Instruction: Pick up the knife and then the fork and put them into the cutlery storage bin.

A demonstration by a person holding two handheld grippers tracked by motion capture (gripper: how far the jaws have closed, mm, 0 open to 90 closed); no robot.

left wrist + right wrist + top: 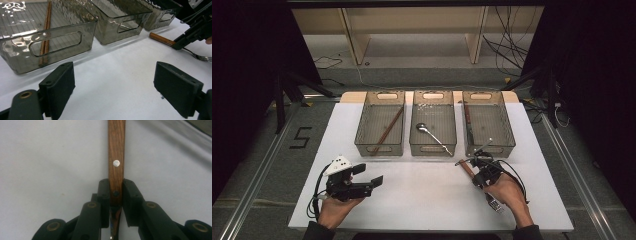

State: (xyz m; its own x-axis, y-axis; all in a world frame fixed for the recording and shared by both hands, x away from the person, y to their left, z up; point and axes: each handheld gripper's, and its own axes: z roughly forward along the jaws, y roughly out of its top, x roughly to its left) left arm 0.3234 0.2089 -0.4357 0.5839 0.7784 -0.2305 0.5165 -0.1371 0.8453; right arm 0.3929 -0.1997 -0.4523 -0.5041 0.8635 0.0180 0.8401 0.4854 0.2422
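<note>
Right claw (475, 167) clamped on the wooden handle of a fork (467, 169), pads pressed against both sides of the handle (116, 157) at its metal end (a rivet visible just ahead of the pads). Fork lay flat on the white tabletop (422, 195), just in front of the right bin (488, 131), handle toward the bins and tines (203, 58) toward the person. Left claw (371, 176) held wide open over bare tabletop, nothing between its pads (60, 87), well apart from the fork. Three clear bins stood in a row at the far side: left bin (380, 131) with chopsticks (388, 129), middle bin (433, 131) with a spoon (432, 135), right bin with a dark-handled utensil along its left wall.
</note>
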